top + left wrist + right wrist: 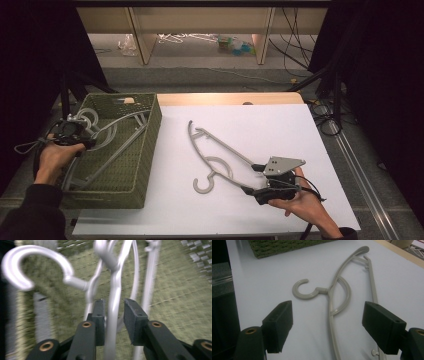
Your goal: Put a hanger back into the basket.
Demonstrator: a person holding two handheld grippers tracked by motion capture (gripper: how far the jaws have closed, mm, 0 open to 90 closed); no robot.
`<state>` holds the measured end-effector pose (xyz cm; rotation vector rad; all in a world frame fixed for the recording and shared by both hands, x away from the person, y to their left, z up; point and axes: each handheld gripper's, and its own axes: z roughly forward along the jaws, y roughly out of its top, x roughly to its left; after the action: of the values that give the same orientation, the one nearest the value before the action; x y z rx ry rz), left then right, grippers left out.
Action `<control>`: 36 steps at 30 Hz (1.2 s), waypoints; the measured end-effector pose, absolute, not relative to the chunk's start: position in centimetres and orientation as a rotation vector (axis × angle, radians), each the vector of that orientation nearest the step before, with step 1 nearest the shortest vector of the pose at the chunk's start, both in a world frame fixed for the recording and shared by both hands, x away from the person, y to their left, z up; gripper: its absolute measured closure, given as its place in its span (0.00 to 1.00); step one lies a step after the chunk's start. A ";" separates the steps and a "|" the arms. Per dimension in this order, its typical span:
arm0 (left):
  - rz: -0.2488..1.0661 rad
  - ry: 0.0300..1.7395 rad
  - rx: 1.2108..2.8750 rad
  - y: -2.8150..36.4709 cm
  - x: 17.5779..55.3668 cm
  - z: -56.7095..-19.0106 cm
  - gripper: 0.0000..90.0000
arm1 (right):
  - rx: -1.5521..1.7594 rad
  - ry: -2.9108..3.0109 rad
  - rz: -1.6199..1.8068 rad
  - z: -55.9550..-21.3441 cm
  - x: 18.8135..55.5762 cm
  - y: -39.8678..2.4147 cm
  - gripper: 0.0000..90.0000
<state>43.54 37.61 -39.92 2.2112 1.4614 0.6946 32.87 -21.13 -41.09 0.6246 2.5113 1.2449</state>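
While the high view puts your left hand-held gripper [75,134] over the green basket [145,150] at frame left, its own view shows the jaws slightly parted around a hanger [112,302]. Your right hand-held gripper [329,327] gapes around another hanger [334,290] on the table [274,272].

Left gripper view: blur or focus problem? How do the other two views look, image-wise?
Left gripper view: streaky blur over the hangers and basket weave, while the jaws stay sharp, so it looks like motion blur rather than focus. Right gripper view: sharp, evenly lit, soft shadow under the hanger. High view: bright on the table, dark at both sides, slightly soft.
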 end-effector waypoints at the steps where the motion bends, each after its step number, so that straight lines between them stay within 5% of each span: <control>1: 0.690 1.473 2.208 37.8 43.5 -39.9 0.80 | 0.626 2.512 1.239 -41.1 32.9 -21.1 0.29; 9: 0.687 1.417 2.208 38.8 43.1 -39.5 0.81 | 0.633 2.509 1.254 -41.2 33.0 -21.0 0.29; 15: 0.696 1.473 2.019 38.5 41.2 -38.1 0.77 | 0.641 2.512 1.247 -41.2 33.0 -21.1 0.29; 20: 0.716 1.433 1.869 38.0 39.1 -36.8 0.64 | 0.633 2.524 1.234 -41.4 32.9 -21.0 0.29; 25: 0.714 1.279 1.763 35.2 36.5 -35.6 0.44 | 0.647 2.527 1.226 -41.6 33.1 -21.0 0.29; 36: 0.590 0.994 1.703 26.4 31.9 -35.7 0.33 | 0.670 2.546 1.203 -42.2 33.2 -20.8 0.29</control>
<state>31.94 26.39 -35.67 1.7027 0.9943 0.5897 33.19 -20.75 -42.21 0.6697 2.5459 1.2034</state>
